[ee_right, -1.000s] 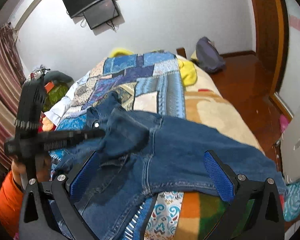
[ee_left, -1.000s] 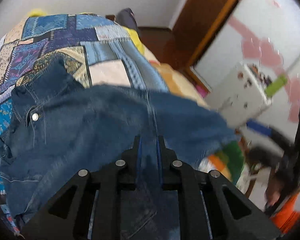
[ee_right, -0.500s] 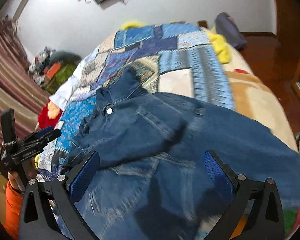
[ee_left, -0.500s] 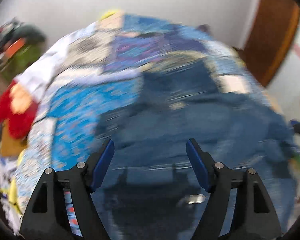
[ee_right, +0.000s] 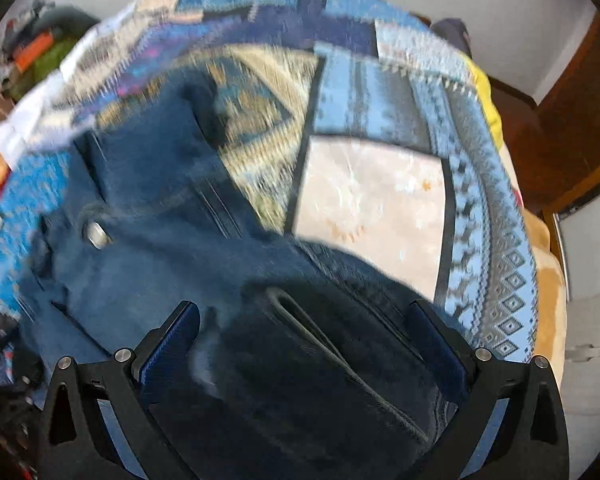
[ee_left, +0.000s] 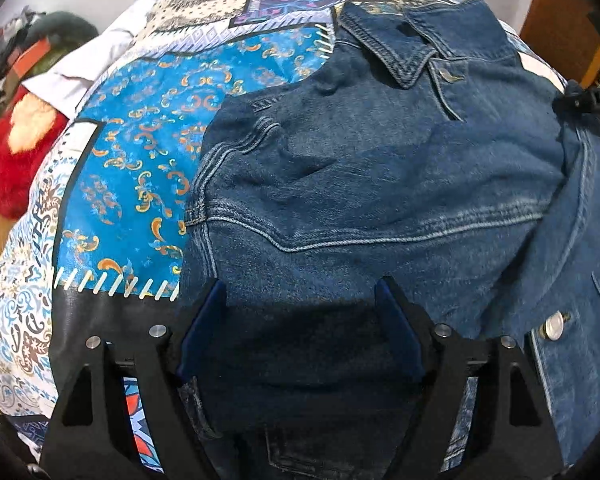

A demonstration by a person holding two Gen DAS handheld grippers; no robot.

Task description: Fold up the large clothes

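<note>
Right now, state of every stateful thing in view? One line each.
denim jacket: lying on the patchwork quilt, partly folded, collar flat, held by neither gripper.
left gripper: fingers open, jaws have just been opening, over denim.
right gripper: fingers open, over denim; view blurred.

Left tool (ee_left: 300, 332): formerly clamped on denim jacket (ee_left: 380, 184), jaws just opened, fabric released beneath, unpinched. Both tools: lowered closer over jacket on bed. Right tool (ee_right: 304, 344): now directly above sleeve.
</note>
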